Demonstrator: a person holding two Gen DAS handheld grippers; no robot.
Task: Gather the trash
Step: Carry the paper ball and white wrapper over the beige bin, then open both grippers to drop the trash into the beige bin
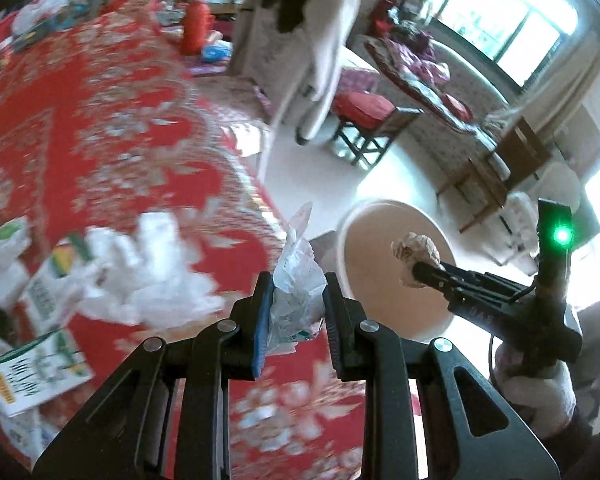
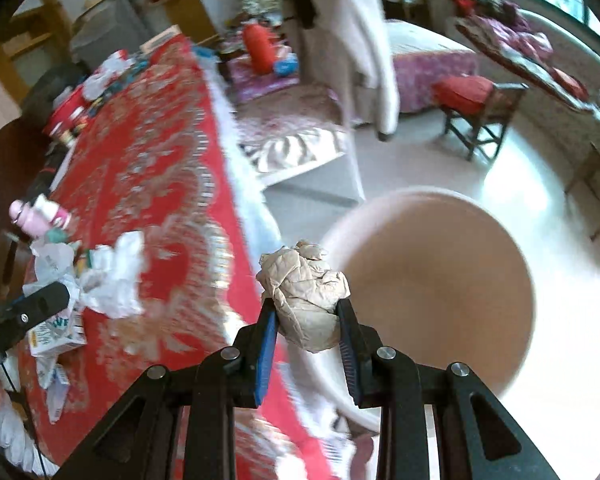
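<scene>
The right gripper's (image 2: pixel 307 312) fingers were clenched on a crumpled ball of brown paper (image 2: pixel 306 294), the blue pads pinching it at its lower sides so that most of the wad bulged out beyond the tips toward twelve o'clock. In the right wrist view the round bin (image 2: pixel 432 280), pale-walled and open-mouthed, lay just past those fingers at about two o'clock, standing on the floor below the table edge; its near rim already ran under the right-hand finger. The paper sat close to the rim at its nine o'clock side, not yet clearly over the middle of the opening, so I judged the coming move to be a short carry toward two o'clock before letting go.

The left gripper's (image 1: pixel 298 300) fingers were likewise clamped, on a crinkled clear plastic wrapper (image 1: pixel 298 276) whose long axis stood upright, pointing to twelve o'clock from the tips. From there the bin lay at about two o'clock, and the wrapper was over the red patterned tablecloth (image 1: pixel 100 120), near its edge. The right gripper, seen in that view over the bin's mouth, looked the nearer of the two.

Further out, at nine o'clock, white crumpled tissues (image 1: pixel 148 272) and printed cartons (image 1: pixel 36 372) lay on the cloth, uncollected.
</scene>
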